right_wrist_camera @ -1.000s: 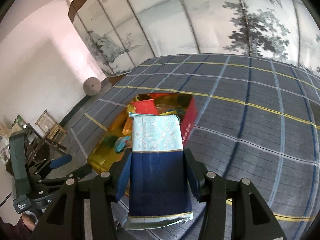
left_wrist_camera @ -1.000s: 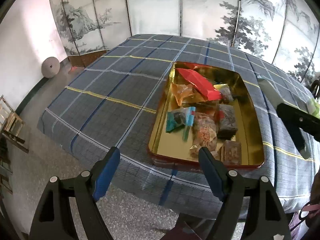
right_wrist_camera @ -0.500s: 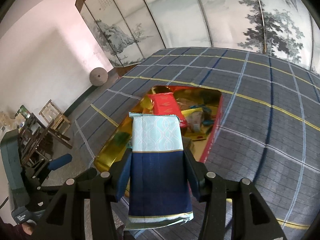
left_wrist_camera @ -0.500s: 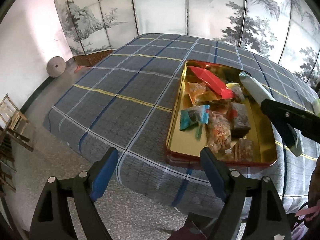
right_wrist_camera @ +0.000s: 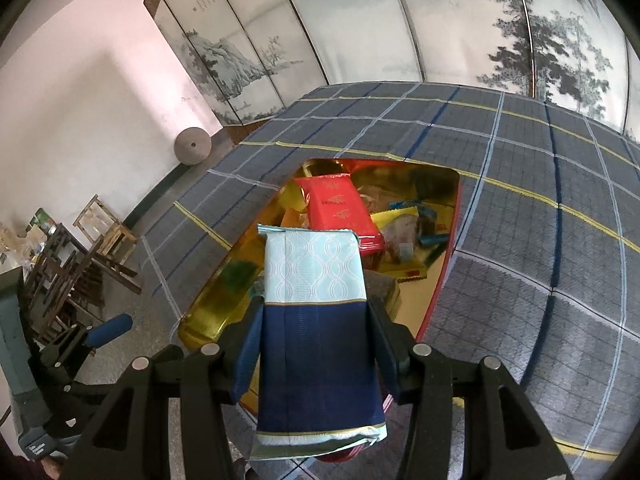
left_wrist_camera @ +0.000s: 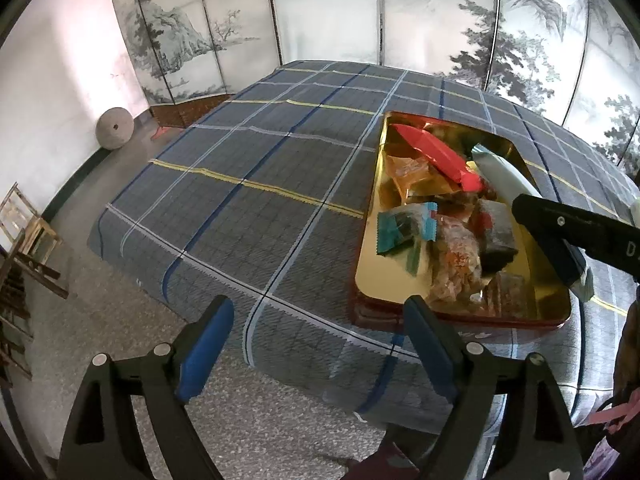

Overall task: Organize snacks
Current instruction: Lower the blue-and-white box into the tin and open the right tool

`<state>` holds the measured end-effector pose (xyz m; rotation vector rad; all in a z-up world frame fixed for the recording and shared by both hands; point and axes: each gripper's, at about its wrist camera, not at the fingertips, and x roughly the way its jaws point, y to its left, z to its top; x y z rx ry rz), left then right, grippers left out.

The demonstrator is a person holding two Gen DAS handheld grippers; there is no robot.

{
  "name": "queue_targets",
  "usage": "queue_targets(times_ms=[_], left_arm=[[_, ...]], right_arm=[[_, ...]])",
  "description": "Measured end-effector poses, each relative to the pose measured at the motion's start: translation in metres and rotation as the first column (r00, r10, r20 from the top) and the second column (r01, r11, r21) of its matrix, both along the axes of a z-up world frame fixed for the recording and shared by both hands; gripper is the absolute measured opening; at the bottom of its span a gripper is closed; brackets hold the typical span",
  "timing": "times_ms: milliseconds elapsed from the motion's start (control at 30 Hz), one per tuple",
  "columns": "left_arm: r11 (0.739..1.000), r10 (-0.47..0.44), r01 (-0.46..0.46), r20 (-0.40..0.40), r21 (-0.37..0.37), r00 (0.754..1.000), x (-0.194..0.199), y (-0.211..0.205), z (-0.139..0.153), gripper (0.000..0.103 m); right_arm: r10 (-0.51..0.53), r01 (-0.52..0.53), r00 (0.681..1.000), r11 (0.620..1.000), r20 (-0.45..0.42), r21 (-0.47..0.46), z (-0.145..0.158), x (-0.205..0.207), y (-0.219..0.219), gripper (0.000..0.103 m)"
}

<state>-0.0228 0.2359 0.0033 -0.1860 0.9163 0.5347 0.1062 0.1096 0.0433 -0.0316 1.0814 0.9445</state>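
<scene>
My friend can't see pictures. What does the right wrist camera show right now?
The right gripper holds a blue and pale patterned snack packet over a gold tin tray with a red rim. In the tray lie other snacks, with a red packet on top. The tray sits on a grey checked cloth.

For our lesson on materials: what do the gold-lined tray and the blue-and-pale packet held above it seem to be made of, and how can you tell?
Gold-lined tray: probably tin-plated metal, glossy; its floor mirrors the snacks and the rim is thin and rolled.
Blue-and-pale packet: likely printed plastic or foil film, satin; it shows crimped end seals and a centre seam.
</scene>
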Motion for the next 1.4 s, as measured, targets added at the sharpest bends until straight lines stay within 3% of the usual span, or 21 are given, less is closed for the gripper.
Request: queue_targets(times_ms=[1400], left_arm=[[1.0,-0.004,0.004,-0.011,-0.031,1.0,-0.004,0.015,-0.012,0.084]], right_arm=[[0.028,-0.027,1.0,0.997,0.006,-0.076,-0.026,0.003,0.041,0.051]])
